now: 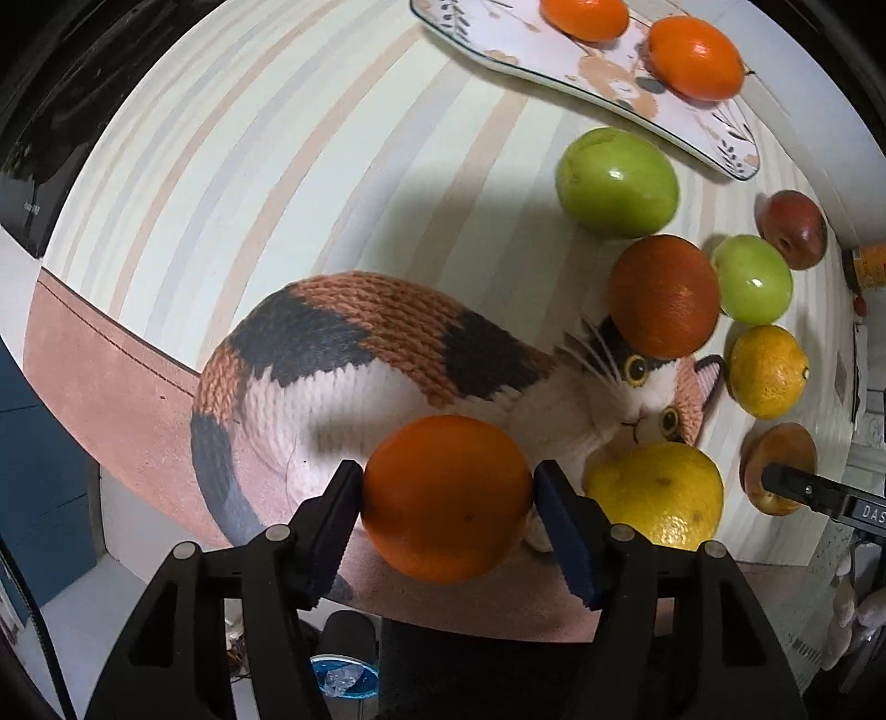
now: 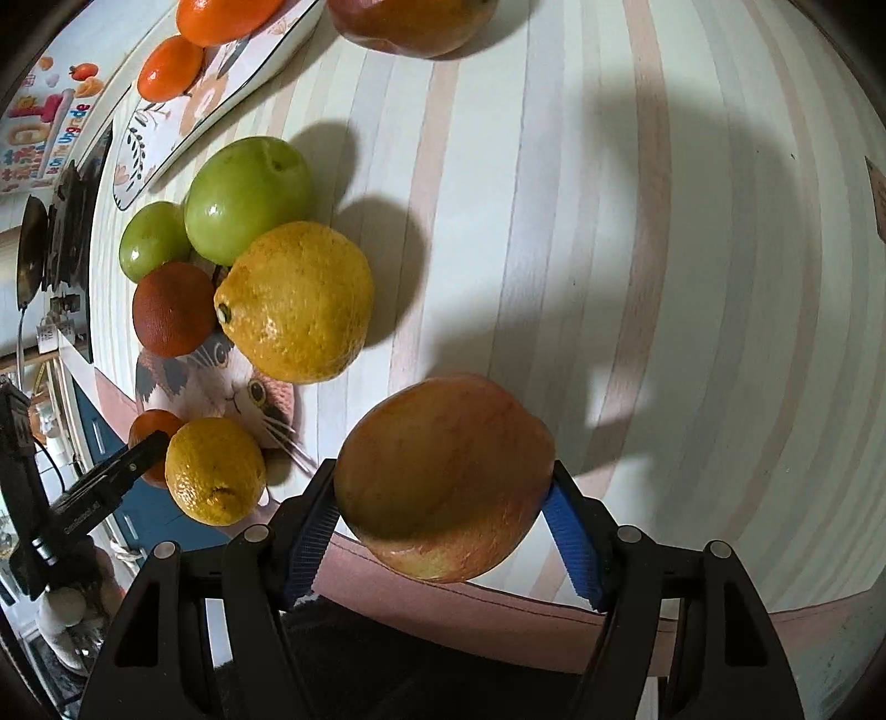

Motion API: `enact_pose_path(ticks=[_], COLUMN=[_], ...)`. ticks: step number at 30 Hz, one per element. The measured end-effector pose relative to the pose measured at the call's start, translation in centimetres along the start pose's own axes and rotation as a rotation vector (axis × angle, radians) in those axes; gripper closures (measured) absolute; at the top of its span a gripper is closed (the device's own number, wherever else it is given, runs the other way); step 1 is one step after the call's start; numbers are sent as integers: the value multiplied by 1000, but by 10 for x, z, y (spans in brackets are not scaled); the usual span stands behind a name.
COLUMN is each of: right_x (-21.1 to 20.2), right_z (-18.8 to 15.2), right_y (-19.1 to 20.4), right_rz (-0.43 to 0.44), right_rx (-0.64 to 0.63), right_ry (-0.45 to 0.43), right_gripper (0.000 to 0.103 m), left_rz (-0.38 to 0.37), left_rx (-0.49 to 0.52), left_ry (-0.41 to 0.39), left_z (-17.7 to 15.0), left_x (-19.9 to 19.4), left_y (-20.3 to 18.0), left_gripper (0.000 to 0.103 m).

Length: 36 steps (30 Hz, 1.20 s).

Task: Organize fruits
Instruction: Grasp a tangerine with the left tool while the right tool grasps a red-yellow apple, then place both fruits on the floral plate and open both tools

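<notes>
My left gripper (image 1: pixel 448 493) is shut on an orange (image 1: pixel 447 497) near the table's front edge, over the cat picture on the cloth. My right gripper (image 2: pixel 443 498) is shut on a red-yellow apple (image 2: pixel 443 476); that apple (image 1: pixel 778 468) and a right fingertip (image 1: pixel 797 490) show at the far right of the left wrist view. Loose on the cloth lie two green apples (image 1: pixel 617 181) (image 1: pixel 752 278), a dark orange (image 1: pixel 663 296), two lemons (image 1: pixel 767 370) (image 1: pixel 656 494) and a red apple (image 1: pixel 794 228). A floral plate (image 1: pixel 559 61) at the back holds two oranges (image 1: pixel 695 57) (image 1: pixel 584 16).
The striped cloth (image 2: pixel 637 221) has bare room right of the fruit cluster (image 2: pixel 299 302) in the right wrist view. The table's front edge (image 2: pixel 554 603) is just under my right gripper. A red apple (image 2: pixel 415 25) lies near the plate (image 2: pixel 232 77). The left gripper's finger (image 2: pixel 119 471) shows at the left.
</notes>
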State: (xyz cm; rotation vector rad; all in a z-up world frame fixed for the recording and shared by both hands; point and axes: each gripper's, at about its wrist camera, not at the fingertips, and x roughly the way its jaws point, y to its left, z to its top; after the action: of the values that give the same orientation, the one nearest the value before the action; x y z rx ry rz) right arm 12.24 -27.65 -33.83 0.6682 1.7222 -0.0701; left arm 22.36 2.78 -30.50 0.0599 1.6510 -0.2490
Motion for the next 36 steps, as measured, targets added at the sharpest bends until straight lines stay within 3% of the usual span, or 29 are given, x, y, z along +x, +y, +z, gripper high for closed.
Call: enact_pose_path(ticks=[9,16,20,24,29,36], right_x=[-14,-63,-87,-86,-62,-33], right_z=[1,19,55,105,148,175], right_y=[11,49,86,133,183,207], right_rz=[-39,-10,0,-81,-202,-257], right_rx=[-59,-129,-185,-277,-380,-401], right_ry=[-56,-172,-258,-305,-277,-212], right_gripper=[30,30,30,30,30,30], left_rz=[14,-55,-94,-62,6,60], left_rx=[-4,-10,19,43,69,113], left_ry=[-22,-91,-159,-210,-218,-170], left_z=[-2,32,80,133,201,248], left_x=[-4,-62,-99,-113,-109,-87], left_y=[-7,-12,-23,-24,-24,-24], left_gripper=[43,43,43,43,43,43])
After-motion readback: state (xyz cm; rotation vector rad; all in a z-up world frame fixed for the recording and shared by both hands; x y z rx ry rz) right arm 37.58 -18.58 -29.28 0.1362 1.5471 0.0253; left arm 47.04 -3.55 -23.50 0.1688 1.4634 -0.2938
